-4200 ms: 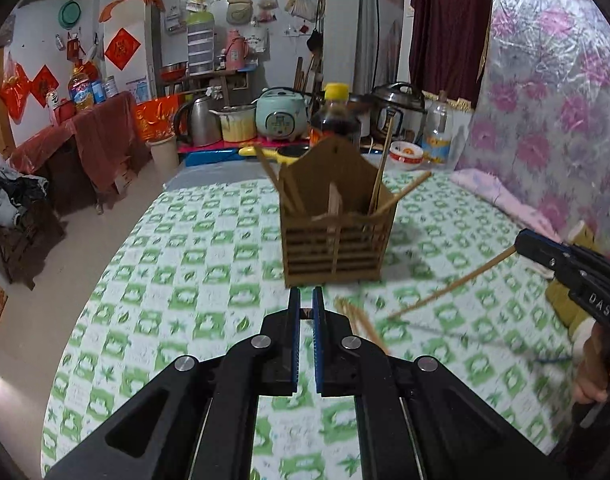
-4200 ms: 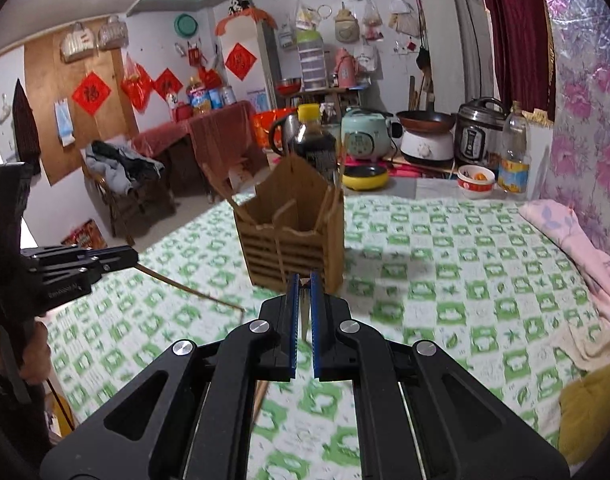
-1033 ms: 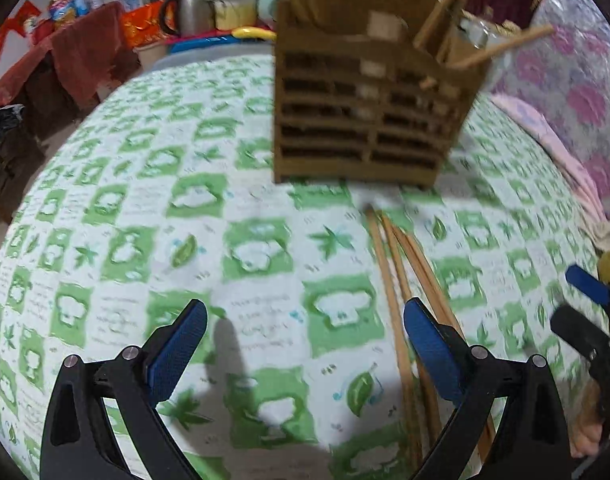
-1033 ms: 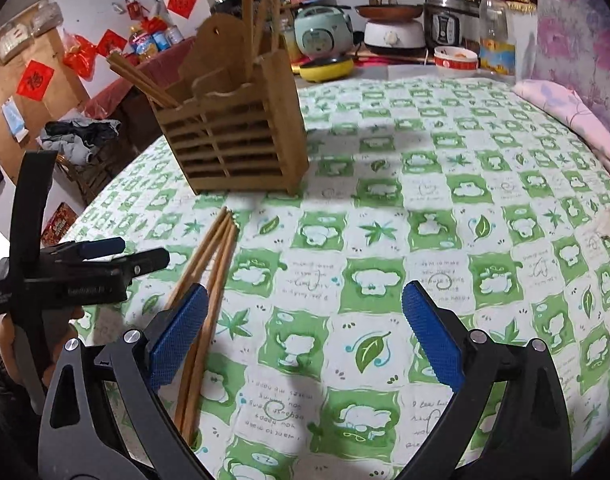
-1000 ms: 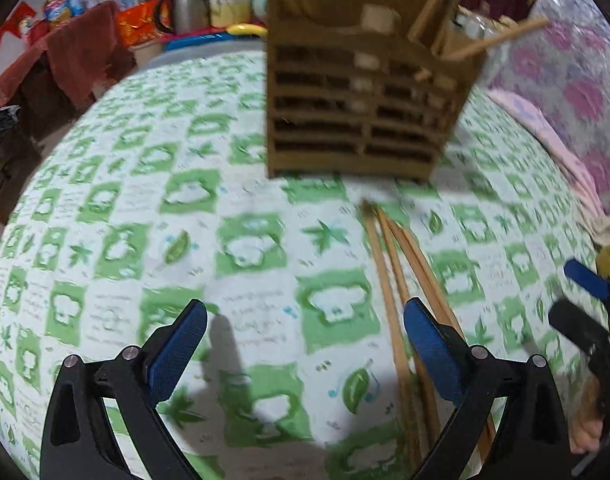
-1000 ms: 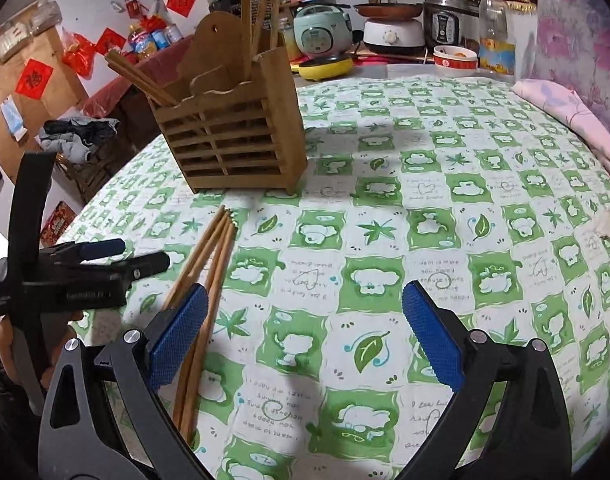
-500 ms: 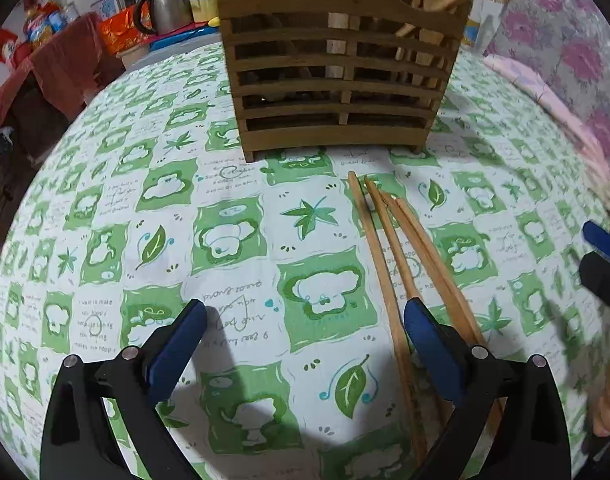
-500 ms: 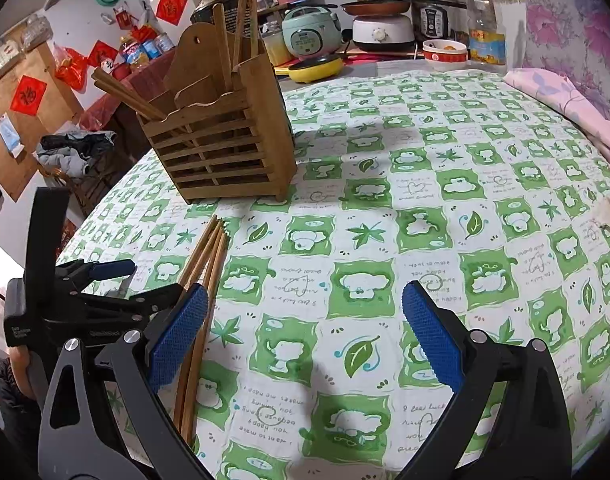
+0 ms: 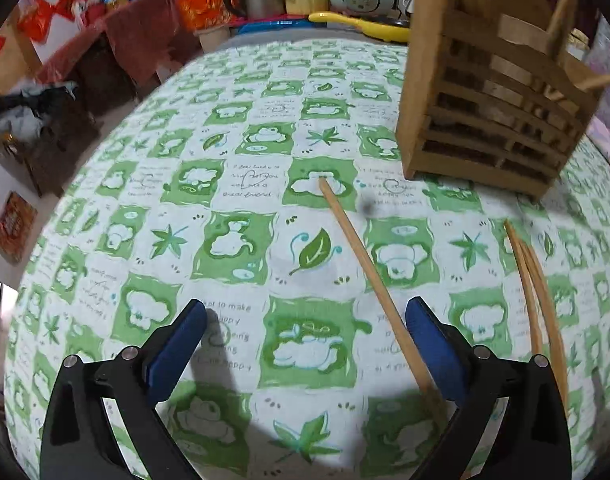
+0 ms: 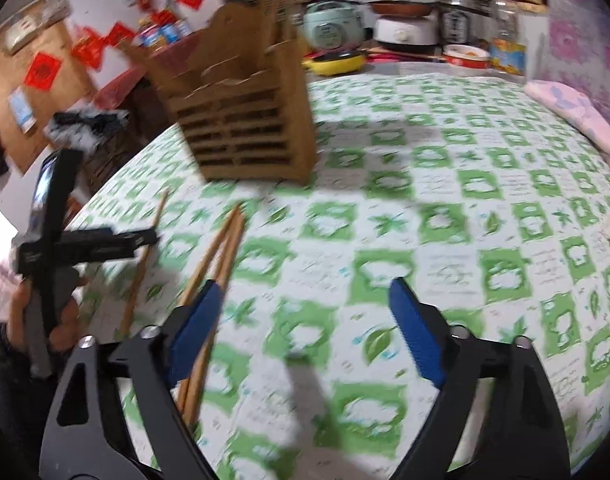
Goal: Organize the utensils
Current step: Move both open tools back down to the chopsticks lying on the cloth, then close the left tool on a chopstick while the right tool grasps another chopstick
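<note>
Our left tongs (image 9: 305, 344) stand spread wide above the green-checked cloth of the counter (image 9: 233, 184), and one chopstick (image 9: 369, 276) lies flat between the blue pads, close against the right-hand one, though we cannot tell whether it touches. Two more chopsticks (image 9: 533, 292) lie side by side just beyond that pad. Our right tongs (image 10: 305, 316) are also spread, their jaws having just been closing, with bare cloth between them; the pair of chopsticks (image 10: 217, 252) runs under the left-hand pad. We see the wooden utensil holder (image 9: 489, 120) upright toward the counter's far edge, with sticks in it.
</note>
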### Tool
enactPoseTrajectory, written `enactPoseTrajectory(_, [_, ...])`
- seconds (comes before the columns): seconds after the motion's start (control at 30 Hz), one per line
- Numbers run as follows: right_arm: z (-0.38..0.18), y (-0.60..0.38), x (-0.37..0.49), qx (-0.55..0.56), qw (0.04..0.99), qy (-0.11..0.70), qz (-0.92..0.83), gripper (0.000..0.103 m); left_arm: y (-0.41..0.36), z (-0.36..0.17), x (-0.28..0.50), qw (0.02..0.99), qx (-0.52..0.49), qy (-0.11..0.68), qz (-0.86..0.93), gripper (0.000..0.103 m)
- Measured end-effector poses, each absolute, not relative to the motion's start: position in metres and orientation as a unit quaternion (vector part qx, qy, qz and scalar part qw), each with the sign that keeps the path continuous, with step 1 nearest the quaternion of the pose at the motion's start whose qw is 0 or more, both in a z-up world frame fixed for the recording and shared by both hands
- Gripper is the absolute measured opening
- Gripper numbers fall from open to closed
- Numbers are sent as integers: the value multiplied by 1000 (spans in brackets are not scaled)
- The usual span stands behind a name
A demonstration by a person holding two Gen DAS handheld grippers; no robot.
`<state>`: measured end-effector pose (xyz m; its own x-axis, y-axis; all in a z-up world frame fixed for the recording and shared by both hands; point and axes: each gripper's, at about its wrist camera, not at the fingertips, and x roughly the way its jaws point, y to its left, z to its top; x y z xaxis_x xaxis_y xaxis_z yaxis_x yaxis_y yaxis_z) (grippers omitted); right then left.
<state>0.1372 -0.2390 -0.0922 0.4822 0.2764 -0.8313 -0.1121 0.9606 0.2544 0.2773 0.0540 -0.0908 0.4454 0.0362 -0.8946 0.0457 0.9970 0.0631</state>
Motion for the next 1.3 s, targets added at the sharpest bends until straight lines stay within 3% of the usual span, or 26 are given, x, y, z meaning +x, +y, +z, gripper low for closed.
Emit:
enactPoseTrajectory(0.2, [-97,-217,102,37,838,514,179,65,59,-87,253,851,34,524,-14,98])
enactPoseTrajectory(0.47, [-96,-190,75,-51,828,517,213,65,39,-78,210,856,77,504,-88,97])
enactPoseTrajectory(0.73, [-102,-216,83,-34,836,531,135,63,20,-81,197,849,126,499,-122,99])
enactPoseTrajectory(0.87, [-101,-242,81,27,843,522,128,54,45,-83,200,844,84,517,-116,99])
enactPoseTrajectory(1.1, [-94,-207,65,-54,850,497,164,51,67,-81,198,850,59,517,-80,98])
enactPoseTrajectory(1.3, [-97,-217,73,-24,844,511,161,48,58,-76,190,859,93,499,-65,98])
